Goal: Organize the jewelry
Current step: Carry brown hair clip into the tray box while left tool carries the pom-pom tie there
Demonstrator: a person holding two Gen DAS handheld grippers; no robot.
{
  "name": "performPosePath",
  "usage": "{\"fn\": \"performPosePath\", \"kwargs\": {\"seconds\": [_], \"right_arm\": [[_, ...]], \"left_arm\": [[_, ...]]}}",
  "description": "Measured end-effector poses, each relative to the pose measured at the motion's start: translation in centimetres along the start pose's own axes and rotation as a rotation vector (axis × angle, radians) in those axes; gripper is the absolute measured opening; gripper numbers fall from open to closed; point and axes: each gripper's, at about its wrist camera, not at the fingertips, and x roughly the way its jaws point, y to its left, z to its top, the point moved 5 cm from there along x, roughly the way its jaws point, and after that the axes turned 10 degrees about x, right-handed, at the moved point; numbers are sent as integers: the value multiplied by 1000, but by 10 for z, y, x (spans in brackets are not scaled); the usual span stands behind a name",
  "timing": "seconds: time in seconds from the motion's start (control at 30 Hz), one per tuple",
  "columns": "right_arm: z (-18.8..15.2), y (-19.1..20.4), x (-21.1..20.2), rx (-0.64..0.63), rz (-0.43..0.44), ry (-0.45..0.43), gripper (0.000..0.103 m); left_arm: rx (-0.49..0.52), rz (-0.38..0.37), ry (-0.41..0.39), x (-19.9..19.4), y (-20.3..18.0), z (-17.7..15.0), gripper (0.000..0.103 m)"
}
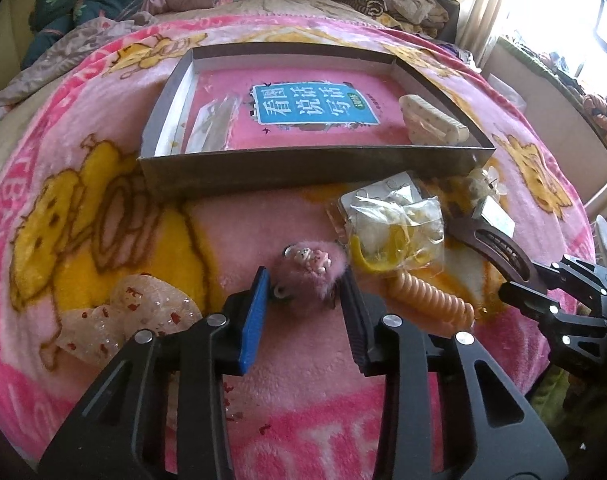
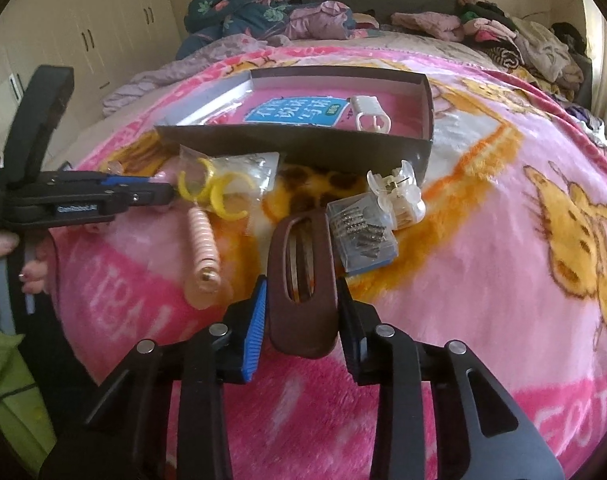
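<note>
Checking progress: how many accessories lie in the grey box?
2: a white clip at its right end, a clear packet at its left, both on the pink book. The near wall may hide more.

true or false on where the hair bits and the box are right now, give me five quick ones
1. The right gripper is closed on the brown hair clip. True.
2. The left gripper has a yellow ring between its fingers. False: a fluffy pink hair accessory sits there; the yellow rings are in a clear bag beside it.
3. The white clip lies inside the grey box. True.
4. The clear claw clip is inside the box. False: it lies on the blanket, outside the box's near corner.
5. The box is empty. False: it holds a pink book and the white clip.
</note>
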Motion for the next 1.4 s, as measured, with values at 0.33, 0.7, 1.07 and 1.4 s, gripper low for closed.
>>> {"fn": "performPosePath", "kwargs": {"seconds": [0.33, 0.7, 1.07, 1.4], "right_arm": [[2, -3, -28, 53, 37, -42, 30], [25, 7, -45, 42, 45, -95, 30], [62, 14, -41, 30, 51, -120, 30], [98, 17, -34, 24, 58, -150, 30]], "left_arm": [[-40, -13, -55, -25, 10, 1, 6], [-75, -20, -118, -49, 23, 15, 6], [-87, -18, -177, -56, 39, 53, 6], [-78, -18, -186, -45, 43, 82, 6]]}}
